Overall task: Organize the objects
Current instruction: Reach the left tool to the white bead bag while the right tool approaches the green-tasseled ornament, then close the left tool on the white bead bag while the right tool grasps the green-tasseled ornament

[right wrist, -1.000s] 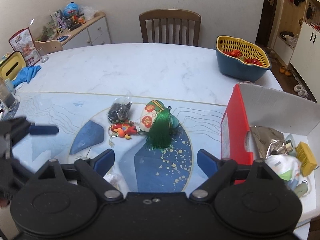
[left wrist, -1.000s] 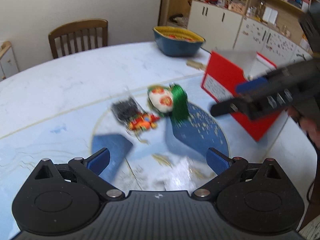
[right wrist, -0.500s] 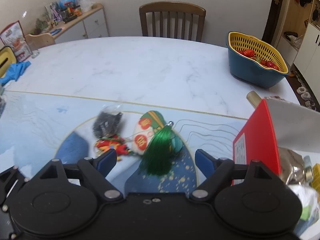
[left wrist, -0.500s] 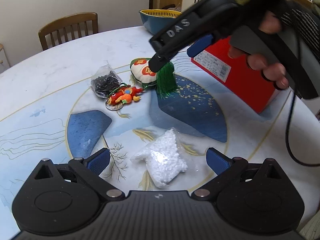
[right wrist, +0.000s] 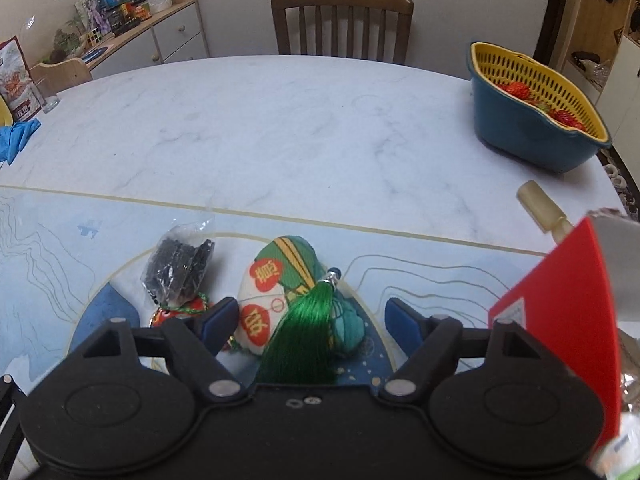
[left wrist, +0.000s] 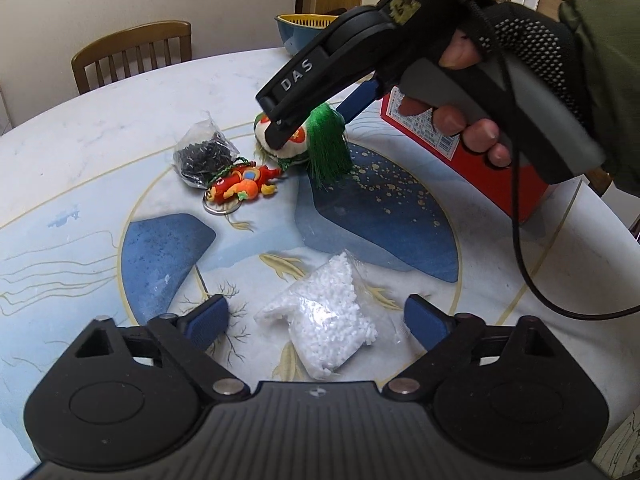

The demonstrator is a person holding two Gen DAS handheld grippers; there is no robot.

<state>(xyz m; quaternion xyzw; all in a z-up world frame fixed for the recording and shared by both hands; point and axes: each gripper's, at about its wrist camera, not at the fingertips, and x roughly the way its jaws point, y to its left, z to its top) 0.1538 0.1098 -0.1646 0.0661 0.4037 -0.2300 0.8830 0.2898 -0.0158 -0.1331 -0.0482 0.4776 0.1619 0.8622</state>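
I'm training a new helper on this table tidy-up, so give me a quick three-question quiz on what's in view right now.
1. True or false: the bag of white pellets lies between the jaws of the left gripper.
2. Which thing sits between the right gripper jaws? A) the bag of black pieces B) the embroidered pouch with the green tassel C) the orange keychain toy
3. What fruit is in the yellow and blue basket?

Key
1. True; the jaws are closing and the pads do not yet press on it.
2. B; those jaws are closing too, with gaps on both sides.
3. Strawberries.
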